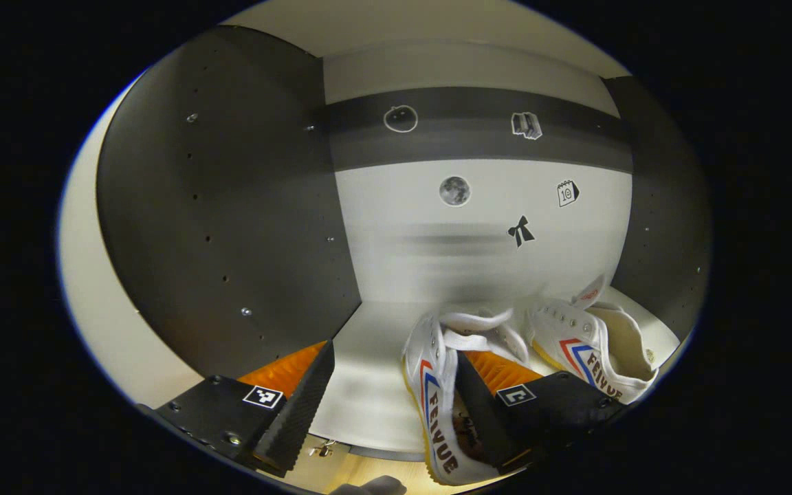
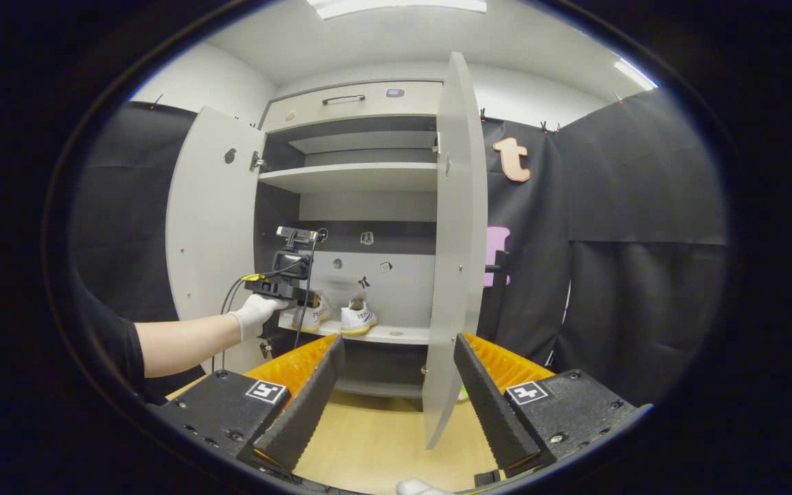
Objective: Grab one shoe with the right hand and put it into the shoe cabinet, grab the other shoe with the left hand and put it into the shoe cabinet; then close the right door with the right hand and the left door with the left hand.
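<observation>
Both shoes (image 1: 437,385) (image 1: 595,347) on the cabinet shelf (image 1: 368,385) ahead of the wide left claw (image 1: 396,405), nearer shoe partly hidden behind its finger; right claw (image 2: 396,395) wide too.

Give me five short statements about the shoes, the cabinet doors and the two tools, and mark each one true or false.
1. Both shoes sit on a shelf inside the shoe cabinet. True: the left shoe and the right shoe rest on the shelf.
2. The right door is closed. False: the right door stands open, edge-on to the camera.
3. The left tool is clamped on a shoe. False: the left tool is open, one finger partly hiding the left shoe.
4. The left door is open. True: the left door is swung wide.
5. The right tool holds a shoe. False: the right tool is open and empty, facing the cabinet.
</observation>
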`<state>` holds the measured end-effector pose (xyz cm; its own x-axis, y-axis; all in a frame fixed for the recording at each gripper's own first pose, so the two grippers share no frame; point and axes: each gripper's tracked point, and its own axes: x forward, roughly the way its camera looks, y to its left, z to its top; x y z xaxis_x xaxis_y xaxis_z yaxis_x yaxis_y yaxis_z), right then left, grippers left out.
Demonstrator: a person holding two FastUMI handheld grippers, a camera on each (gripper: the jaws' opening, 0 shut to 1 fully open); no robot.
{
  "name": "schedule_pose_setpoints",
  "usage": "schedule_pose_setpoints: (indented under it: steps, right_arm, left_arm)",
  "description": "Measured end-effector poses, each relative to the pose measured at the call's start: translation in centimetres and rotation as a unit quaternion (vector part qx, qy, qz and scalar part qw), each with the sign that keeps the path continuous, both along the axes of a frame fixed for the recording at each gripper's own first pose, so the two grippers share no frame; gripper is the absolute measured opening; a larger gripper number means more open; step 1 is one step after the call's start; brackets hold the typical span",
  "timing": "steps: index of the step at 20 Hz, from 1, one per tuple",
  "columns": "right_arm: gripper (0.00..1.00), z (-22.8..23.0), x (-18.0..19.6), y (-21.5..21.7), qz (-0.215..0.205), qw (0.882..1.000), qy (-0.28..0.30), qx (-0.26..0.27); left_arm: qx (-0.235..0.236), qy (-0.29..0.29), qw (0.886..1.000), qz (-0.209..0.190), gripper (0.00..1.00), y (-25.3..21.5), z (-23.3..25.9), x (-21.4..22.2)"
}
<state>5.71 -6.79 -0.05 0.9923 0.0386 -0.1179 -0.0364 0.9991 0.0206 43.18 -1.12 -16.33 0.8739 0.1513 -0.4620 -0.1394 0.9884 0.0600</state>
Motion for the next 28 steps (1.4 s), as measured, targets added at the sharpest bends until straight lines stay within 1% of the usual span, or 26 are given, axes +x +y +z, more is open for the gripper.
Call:
schedule_pose_setpoints:
  steps: [3, 6, 8, 11, 14, 17, 20, 23, 24, 25, 28]
  right_arm:
    - [1.00, 0.3, -0.1, 0.5, 0.006, 1.000, -0.005, 0.000]
    - [1.00, 0.6, -0.3, 1.0, 0.012, 1.000, -0.009, 0.000]
    - [1.00, 0.8, -0.5, 1.2, 0.014, 1.000, -0.014, -0.001]
    - [1.00, 1.1, -0.5, 1.1, 0.015, 1.000, -0.019, -0.003]
    - [1.00, 1.4, -0.6, 1.0, 0.016, 1.000, -0.024, -0.006]
    - [1.00, 1.8, -0.8, 0.5, 0.013, 0.999, -0.030, -0.007]
    - [1.00, 1.8, -1.0, -0.4, 0.008, 0.999, -0.033, -0.008]
    - [1.00, 1.7, -1.0, -1.5, 0.000, 0.999, -0.034, -0.006]
    - [1.00, 1.7, -1.1, -1.9, -0.003, 0.999, -0.036, -0.006]
    - [1.00, 1.6, -1.1, -2.5, -0.009, 0.999, -0.035, -0.005]
    - [1.00, 0.7, -1.0, -4.5, -0.028, 0.999, -0.028, -0.002]
  left_arm:
    - [-0.004, -0.022, 1.000, -0.019, 0.96, -0.6, 1.9, -0.8]
    - [0.016, -0.033, 0.999, -0.029, 0.96, -0.8, 3.0, -2.6]
    - [0.018, -0.047, 0.998, -0.038, 0.97, -1.5, 4.1, -4.1]
    - [0.025, -0.088, 0.994, -0.056, 0.96, -2.9, 7.4, -7.0]
    - [0.026, -0.139, 0.987, -0.079, 0.96, -4.5, 11.5, -10.9]
    - [0.016, -0.185, 0.979, -0.088, 0.96, -5.4, 14.9, -15.7]
    - [0.009, -0.220, 0.971, -0.092, 0.96, -5.6, 17.1, -21.4]
    - [0.011, -0.232, 0.968, -0.095, 0.96, -5.5, 17.4, -26.9]
    - [0.013, -0.236, 0.967, -0.092, 1.00, -5.2, 17.1, -28.7]
    - [0.012, -0.234, 0.968, -0.089, 0.96, -4.9, 16.5, -30.4]
    - [0.009, -0.222, 0.972, -0.071, 0.96, -3.7, 14.2, -34.5]
